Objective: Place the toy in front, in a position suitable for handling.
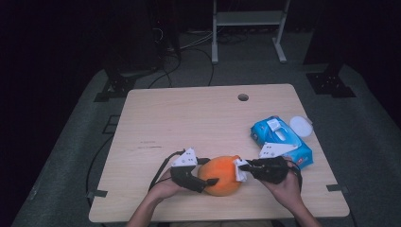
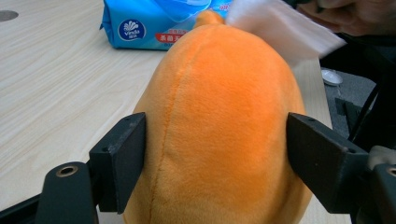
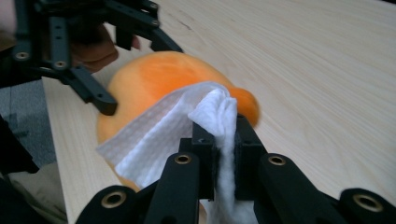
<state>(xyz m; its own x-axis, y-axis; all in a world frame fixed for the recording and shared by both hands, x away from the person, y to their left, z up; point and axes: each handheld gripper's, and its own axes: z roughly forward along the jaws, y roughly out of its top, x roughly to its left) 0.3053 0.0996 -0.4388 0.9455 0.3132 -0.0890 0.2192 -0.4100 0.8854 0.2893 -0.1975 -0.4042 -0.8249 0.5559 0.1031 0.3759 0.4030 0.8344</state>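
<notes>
An orange plush toy lies on the wooden table near its front edge. My left gripper is shut on the orange plush toy, one jaw against each side of it. My right gripper is shut on a white wipe, which it presses against the orange plush toy. The white wipe lies over the toy's far end, by its small stem. The left gripper shows at the toy's far side in the right gripper view.
A blue pack of wet wipes lies on the table to the right, close to the right hand. A white round lid sits at the table's right edge. A cable hole is at the back. A white rack stands on the floor behind.
</notes>
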